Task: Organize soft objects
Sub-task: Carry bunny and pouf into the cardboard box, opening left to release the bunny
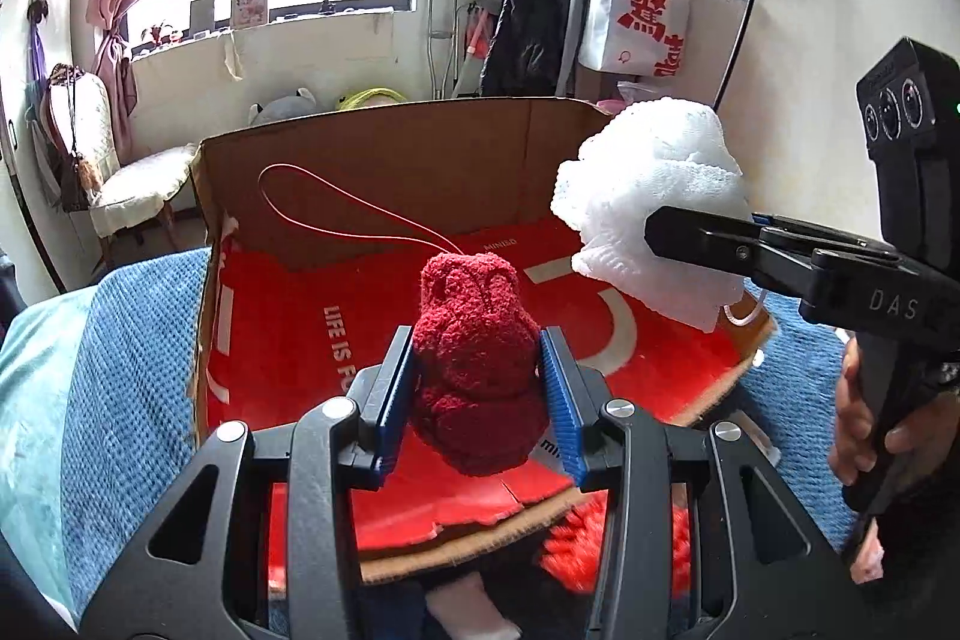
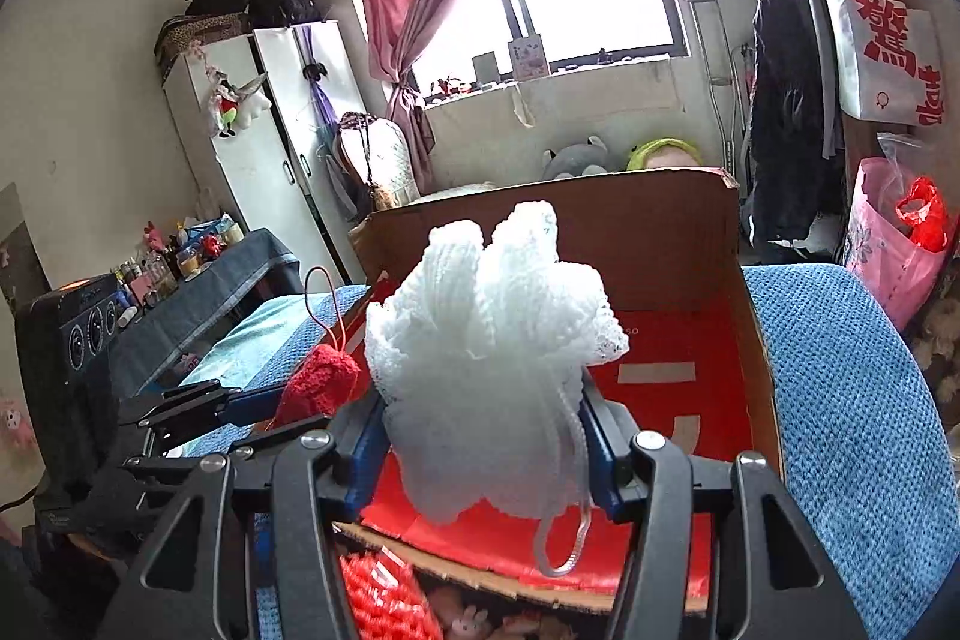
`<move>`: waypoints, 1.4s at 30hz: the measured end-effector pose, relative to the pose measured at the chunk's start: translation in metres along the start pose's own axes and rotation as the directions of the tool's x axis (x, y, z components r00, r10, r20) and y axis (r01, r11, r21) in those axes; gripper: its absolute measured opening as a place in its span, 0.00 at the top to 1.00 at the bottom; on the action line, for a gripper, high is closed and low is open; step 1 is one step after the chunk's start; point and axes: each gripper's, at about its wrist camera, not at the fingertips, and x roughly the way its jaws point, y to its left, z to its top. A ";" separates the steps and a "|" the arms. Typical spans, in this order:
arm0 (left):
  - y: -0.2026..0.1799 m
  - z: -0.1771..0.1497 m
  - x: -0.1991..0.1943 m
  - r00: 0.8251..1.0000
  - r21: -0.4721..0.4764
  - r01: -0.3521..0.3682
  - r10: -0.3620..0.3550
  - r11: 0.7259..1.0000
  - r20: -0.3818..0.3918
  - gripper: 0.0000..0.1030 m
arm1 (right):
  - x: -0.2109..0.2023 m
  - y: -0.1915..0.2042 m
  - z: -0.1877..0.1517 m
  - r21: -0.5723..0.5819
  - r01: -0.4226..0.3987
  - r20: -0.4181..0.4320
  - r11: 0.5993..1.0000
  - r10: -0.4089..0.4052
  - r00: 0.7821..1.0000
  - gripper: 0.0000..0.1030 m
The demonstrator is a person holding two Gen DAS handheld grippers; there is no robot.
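Between the blue pads of your left tongs [image 1: 480, 394] sits a fuzzy red toy [image 1: 477, 370]. The pads squeeze it on both sides, so these tongs are grasping the toy. A thin red loop [image 1: 336, 214] rises from its top. Below and ahead of the tongs lies an open cardboard box [image 1: 384, 148] with a red floor, resting on a blue blanket [image 1: 132, 358].

Only the left view shows your right hand [image 1: 864, 412], wrapped around the black handle at the right edge. It also shows your right tongs from the side, up to the right of the left ones, with the white puff [image 1: 654, 202] sticking out past their tips.

The right view shows those right tongs [image 2: 486, 436] from behind. Their pads press into the white mesh puff [image 2: 486, 340], so they are grasping it. A white cord [image 2: 564, 532] hangs down from the puff, over the near edge of the box [image 2: 660, 220]. Your left tongs and the red toy [image 2: 321, 382] show up just to the left. Only here can you see the white cupboard [image 2: 264, 136] and a messy table [image 2: 198, 280] far off to the left.

Both tongs tip down toward the box.
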 end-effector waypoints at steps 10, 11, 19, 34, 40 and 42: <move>0.027 0.044 0.095 0.985 -0.018 -0.016 0.012 1.000 -0.170 0.62 | 0.110 -0.032 0.050 0.061 0.090 -0.206 0.994 -0.075 0.976 0.44; 0.027 0.047 0.104 0.983 -0.012 -0.019 0.016 1.000 -0.183 0.62 | 0.119 -0.035 0.052 0.065 0.101 -0.222 0.993 -0.084 0.971 0.44; 0.037 0.058 0.165 0.958 0.013 -0.061 0.062 0.998 -0.280 0.62 | 0.165 -0.059 0.055 0.053 0.186 -0.328 0.981 -0.159 0.931 0.44; 0.046 0.059 0.203 0.940 -0.024 -0.060 0.048 0.998 -0.338 0.62 | 0.195 -0.076 0.046 0.094 0.197 -0.423 0.976 -0.140 0.895 0.43; 0.056 0.060 0.201 0.939 -0.047 -0.050 0.031 0.998 -0.343 0.62 | 0.194 -0.081 0.051 0.111 0.187 -0.427 0.976 -0.122 0.896 0.41; 0.063 0.063 0.202 0.939 -0.046 -0.051 0.032 0.998 -0.342 0.62 | 0.193 -0.083 0.053 0.121 0.182 -0.429 0.976 -0.114 0.896 0.40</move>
